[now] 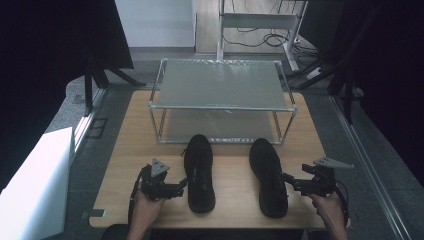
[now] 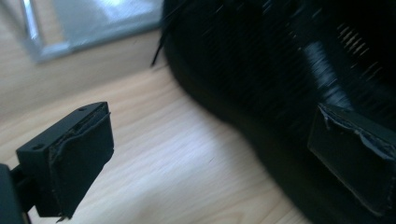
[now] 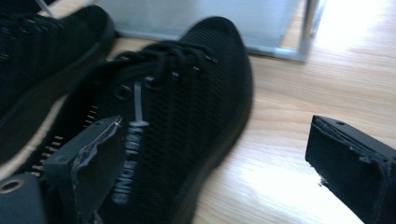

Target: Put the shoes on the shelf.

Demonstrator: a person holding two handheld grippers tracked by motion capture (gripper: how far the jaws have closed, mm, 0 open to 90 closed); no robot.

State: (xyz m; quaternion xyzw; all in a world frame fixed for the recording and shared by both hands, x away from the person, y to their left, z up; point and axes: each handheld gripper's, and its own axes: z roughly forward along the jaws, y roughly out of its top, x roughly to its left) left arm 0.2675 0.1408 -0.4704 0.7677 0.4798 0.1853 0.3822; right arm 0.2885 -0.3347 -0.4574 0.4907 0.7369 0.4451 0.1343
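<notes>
Left jaws: standing wide apart, holding nothing; in the left gripper view one jaw is hanging over bare wood and the other is showing in front of the left shoe's (image 2: 280, 84) side, so the wall of the shoe is lying in or just ahead of the gap. Contact cannot be told.
Right jaws: also spread wide and holding nothing; in the right gripper view one jaw is sitting over the laced top of the right shoe (image 3: 187, 107), the other over the wood, straddling its outer edge.
Left gripper (image 1: 181, 186): pointing inward at the left shoe's (image 1: 199, 172) outer side near the heel half, held by the person's left hand (image 1: 145, 210).
Right gripper (image 1: 289, 181): pointing inward at the right shoe's (image 1: 268, 175) outer side, gripped by the right hand (image 1: 330, 207).
Why so held: each gripper is coming at its own shoe from outside, likely so both can be pinched by the side wall at once.
Shoes: lying side by side, apart, toes toward the rack (image 1: 222, 100), near the table's (image 1: 125, 150) front edge.
Rack: a two-shelf metal frame standing just beyond the toes, both shelves bare; probably where the pair is going.
Stage: reaching, grasp not yet made.
</notes>
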